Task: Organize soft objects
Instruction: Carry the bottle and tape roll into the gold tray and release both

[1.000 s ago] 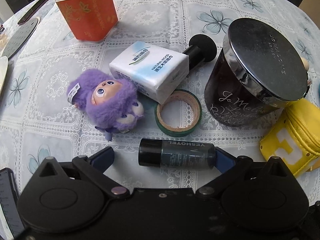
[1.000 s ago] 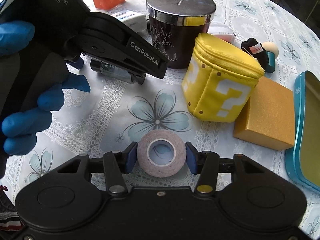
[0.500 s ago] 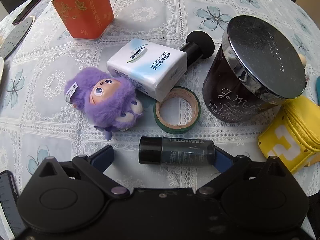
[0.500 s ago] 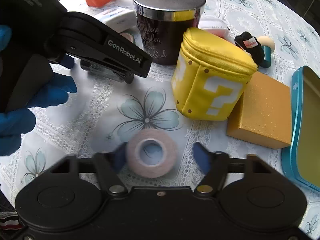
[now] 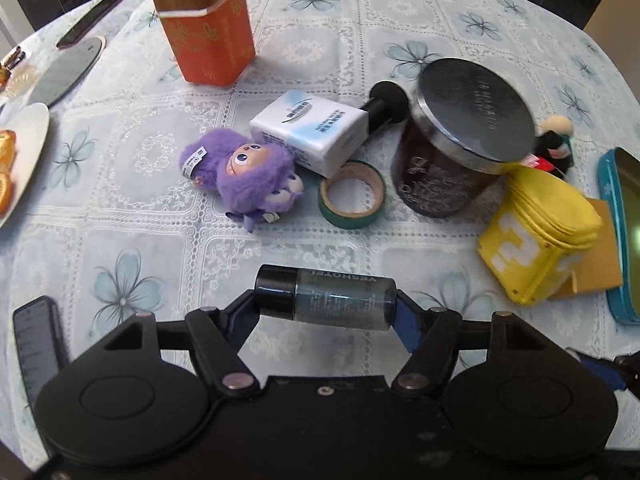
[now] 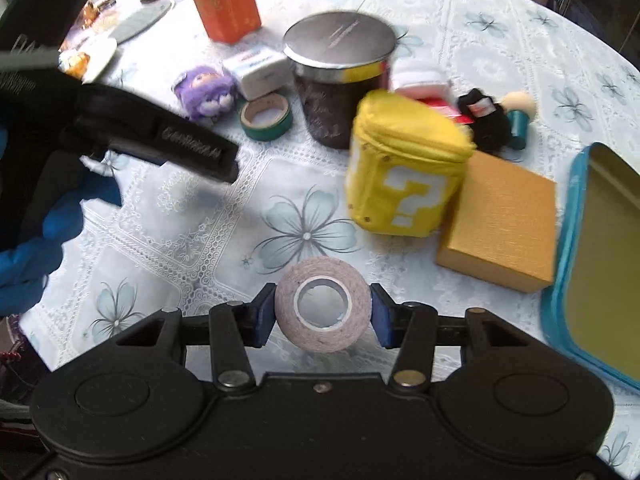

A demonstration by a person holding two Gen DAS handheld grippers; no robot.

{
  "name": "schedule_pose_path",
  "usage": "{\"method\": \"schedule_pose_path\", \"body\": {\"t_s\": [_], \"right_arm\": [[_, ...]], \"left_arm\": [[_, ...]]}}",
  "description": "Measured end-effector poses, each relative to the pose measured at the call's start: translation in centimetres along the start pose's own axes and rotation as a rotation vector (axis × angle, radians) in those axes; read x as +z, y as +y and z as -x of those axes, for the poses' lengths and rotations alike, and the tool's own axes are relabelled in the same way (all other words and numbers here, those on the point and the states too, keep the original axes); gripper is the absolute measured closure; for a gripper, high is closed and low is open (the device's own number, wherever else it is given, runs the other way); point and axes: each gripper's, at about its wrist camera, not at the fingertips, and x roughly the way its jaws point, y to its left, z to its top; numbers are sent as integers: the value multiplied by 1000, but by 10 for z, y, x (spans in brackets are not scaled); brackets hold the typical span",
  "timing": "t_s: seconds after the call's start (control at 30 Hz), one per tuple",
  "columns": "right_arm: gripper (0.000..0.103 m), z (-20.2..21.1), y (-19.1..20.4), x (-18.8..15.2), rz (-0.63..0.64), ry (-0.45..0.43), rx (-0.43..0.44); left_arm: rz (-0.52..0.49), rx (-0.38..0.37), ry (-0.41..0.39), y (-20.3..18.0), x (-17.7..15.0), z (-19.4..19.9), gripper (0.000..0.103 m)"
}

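My left gripper (image 5: 326,308) is shut on a small dark bottle (image 5: 326,298) and holds it crosswise above the tablecloth. My right gripper (image 6: 322,318) is shut on a pinkish tape roll (image 6: 322,310), lifted off the table. A purple plush toy (image 5: 248,174) lies on the cloth ahead of the left gripper; it also shows in the right wrist view (image 6: 206,92). A yellow question-mark pouch (image 6: 404,168) stands ahead of the right gripper. A small black plush (image 6: 486,120) lies behind it.
A dark lidded jar (image 5: 460,140), a green tape ring (image 5: 352,194), a tissue pack (image 5: 310,134) and an orange tin (image 5: 206,26) stand around. A gold box (image 6: 502,226) and a blue open tin (image 6: 600,256) are at right. A phone (image 5: 36,344) lies at left.
Both grippers have pulled back and risen. The left closed on the bottle and lifted it. The right opened briefly, then shut again on the tape roll and lifted it.
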Motion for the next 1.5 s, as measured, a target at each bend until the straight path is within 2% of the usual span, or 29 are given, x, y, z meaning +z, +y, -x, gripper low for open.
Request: {"method": "schedule_pose_path", "body": {"t_s": [0.1,0.23,0.37,0.63,0.7,0.73,0.77,0.9,0.97,1.17,1.23,1.33,1.5], "right_arm": [[54,12,-21,-5,-33,-23,5],[54,44,-60,-17,-101,-71,-20],[54,72,-116,-27,-189,-128,-90],[54,97,-225,-44,-376,-196,-233],[53,98,-242,-47,-378,-204,-260],[53,99,-249,-48,-375,-207,-273],[53,98,-254,-48,-372,-207,-280],[53,95,-271,-50,-367,-179,-275],[53,90,-279,-49,-369,-159,-251],[53,86,-286,-50,-359,-158,-216],[53,85,-287,-49,-360,-162,-204],[53,85,-289,-48,-372,-179,-201],[53,84,-290,-48,-395,-186,-213]], "left_arm": [[-16,-5,-7,-26,-5,20,35],[-52,-33,-30,-81,-8,46,35],[-111,-86,-44,-147,-5,58,35],[-229,-126,-76,-273,6,54,34],[-249,-112,-98,-295,10,51,27],[-255,-103,-110,-305,11,50,20],[-259,-95,-123,-312,12,50,18],[-249,-61,-120,-326,14,45,16],[-225,-58,-102,-323,17,41,13],[-193,-33,-98,-324,13,40,13],[-179,-29,-108,-323,11,42,11],[-146,-35,-125,-320,11,45,4],[-134,-20,-192,-314,9,58,1]]}}
